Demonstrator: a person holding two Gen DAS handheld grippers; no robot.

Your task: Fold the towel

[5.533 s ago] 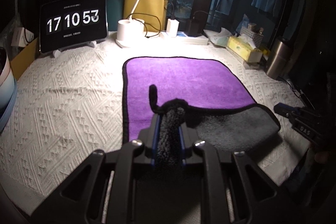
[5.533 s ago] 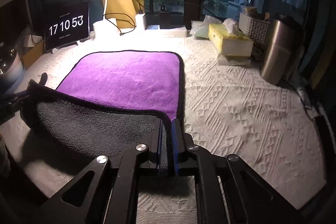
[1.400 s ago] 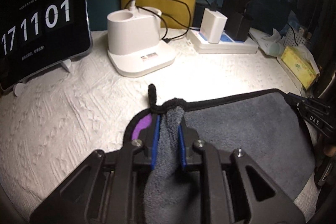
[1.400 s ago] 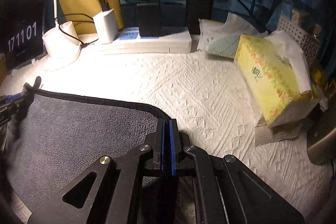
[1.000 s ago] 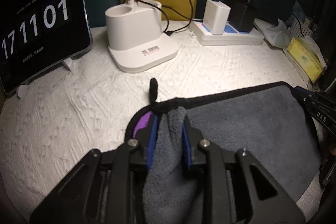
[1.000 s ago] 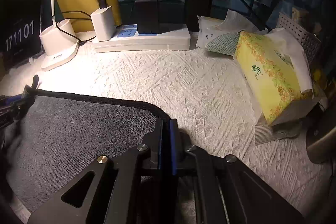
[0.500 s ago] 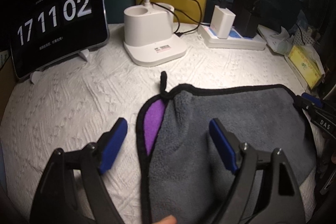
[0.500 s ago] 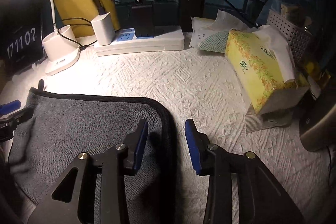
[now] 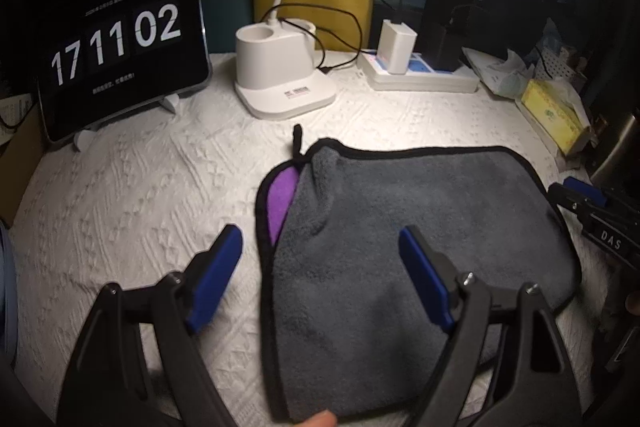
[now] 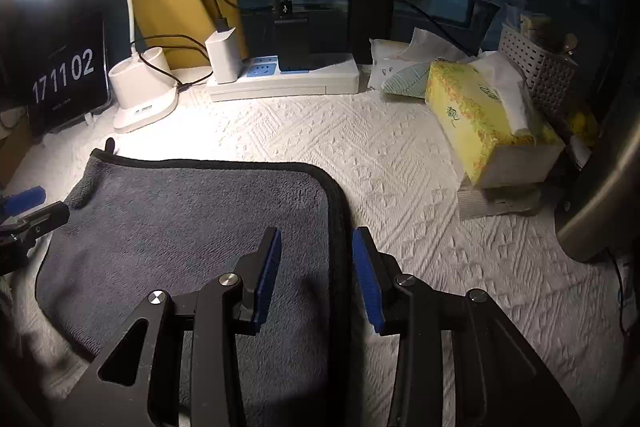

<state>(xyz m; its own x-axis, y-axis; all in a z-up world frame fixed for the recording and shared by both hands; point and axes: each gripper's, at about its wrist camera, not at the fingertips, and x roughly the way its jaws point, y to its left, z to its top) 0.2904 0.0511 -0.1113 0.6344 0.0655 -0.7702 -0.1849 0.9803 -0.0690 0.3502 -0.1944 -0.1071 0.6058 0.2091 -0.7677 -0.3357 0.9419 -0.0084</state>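
Observation:
The towel (image 9: 408, 227) lies folded in half on the white textured cloth, grey side up, with a sliver of its purple side (image 9: 282, 199) showing at the left edge and a black hang loop at the far left corner. It also shows in the right wrist view (image 10: 180, 223). My left gripper (image 9: 320, 251) is open wide and empty above the towel's left part. My right gripper (image 10: 316, 255) is open and empty over the towel's right edge. Each gripper shows at the side of the other's view.
At the back stand a tablet clock (image 9: 116, 39), a white lamp base (image 9: 280, 75) with cables, and a power strip (image 9: 420, 75). A yellow tissue box (image 10: 488, 123), a white basket (image 10: 536, 75) and a steel cylinder (image 10: 600, 199) are at the right.
Both grippers carried the towel's near edge to the far edge, folding it grey side up, then opened and let go. They have since drawn back slightly.

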